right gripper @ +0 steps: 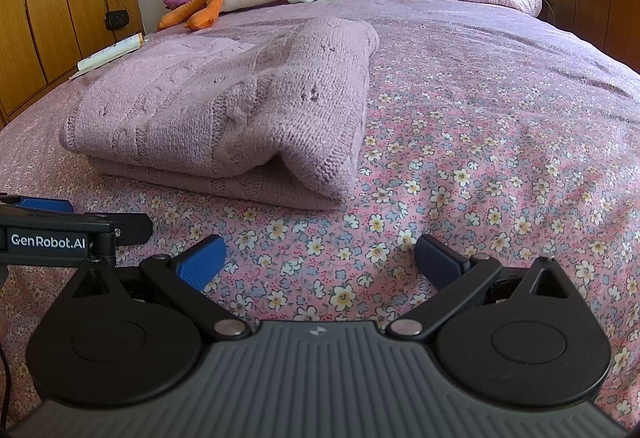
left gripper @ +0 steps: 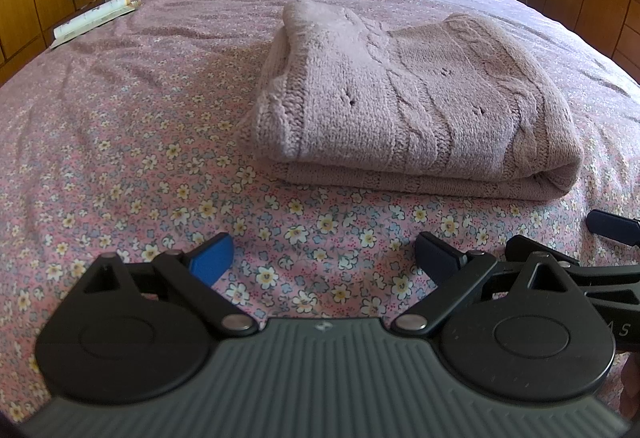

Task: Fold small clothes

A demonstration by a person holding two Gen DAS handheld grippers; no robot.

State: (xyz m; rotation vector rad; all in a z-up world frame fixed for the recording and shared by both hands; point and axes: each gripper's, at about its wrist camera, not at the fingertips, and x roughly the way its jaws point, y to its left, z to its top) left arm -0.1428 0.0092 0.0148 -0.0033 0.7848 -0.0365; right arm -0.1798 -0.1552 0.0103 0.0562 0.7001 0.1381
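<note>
Two grippers, left gripper (left gripper: pixel 324 258) and right gripper (right gripper: pixel 320 258), both spread wide, gripping nothing, just short of folded pink knit sweater (left gripper: pixel 404 105) on floral bedsheet (left gripper: pixel 120 157).

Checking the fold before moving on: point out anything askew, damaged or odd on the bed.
The folded mauve cable-knit sweater is not squared: in the right wrist view its top layer lifts into a loose flap at the near right corner, leaving a gap. Small dark holes dot the knit; whether pattern or damage is unclear. Both tongs are open, clear of it.
</note>
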